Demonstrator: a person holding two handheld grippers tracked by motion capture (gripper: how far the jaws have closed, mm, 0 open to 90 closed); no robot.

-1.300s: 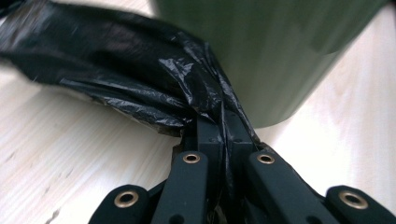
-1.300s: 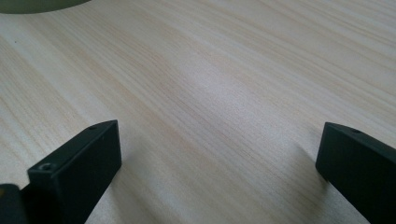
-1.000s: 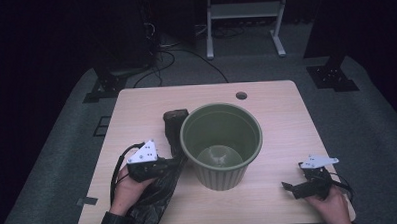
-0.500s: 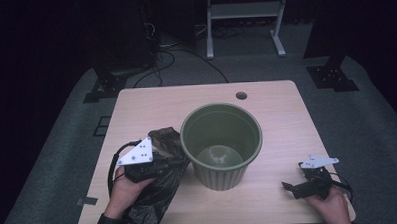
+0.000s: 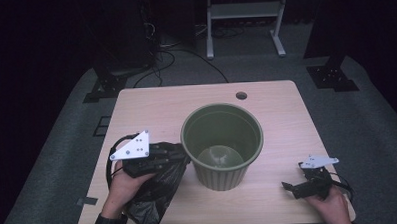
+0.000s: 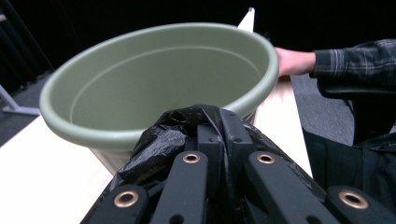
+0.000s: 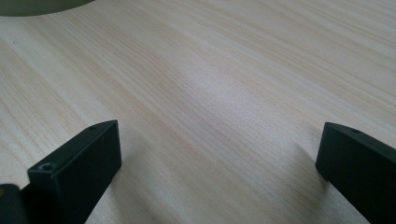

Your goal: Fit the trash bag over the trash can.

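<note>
Looking down from the high view, a pale wooden table (image 5: 151, 106) stands on grey carpet in a dark room, with a round cable hole (image 5: 241, 95) near its far edge and a white metal rack (image 5: 246, 20) and loose cables on the floor beyond. A ribbed green plastic pot (image 5: 222, 143) sits upright near the middle of the table. Just left of it the left gripper (image 5: 174, 154) holds a crumpled black plastic bag (image 5: 154, 191), whose glossy folds hang from the jaws to the table's near edge; the bag's upper part is close against the pot's wall, though whether they touch is hard to tell in the dim light. At the near right corner, well apart from the pot, the right gripper (image 5: 289, 187) rests low over the table in the person's hand.

From the left gripper view, the pot's (image 6: 154, 88) open mouth lies right ahead, its rim smooth and rounded. The jaws are closed tight on a bunched fold of the bag (image 6: 173, 135), which wraps over them and hides their tips. Beyond the pot, a hand (image 6: 292, 63) with a plaid sleeve (image 6: 355, 60) lies at the table's edge.

From the right gripper view, the two black jaws stand wide apart with nothing between them, over bare wood grain (image 7: 210, 93). A sliver of the pot (image 7: 42, 5) shows at the top left corner.
</note>
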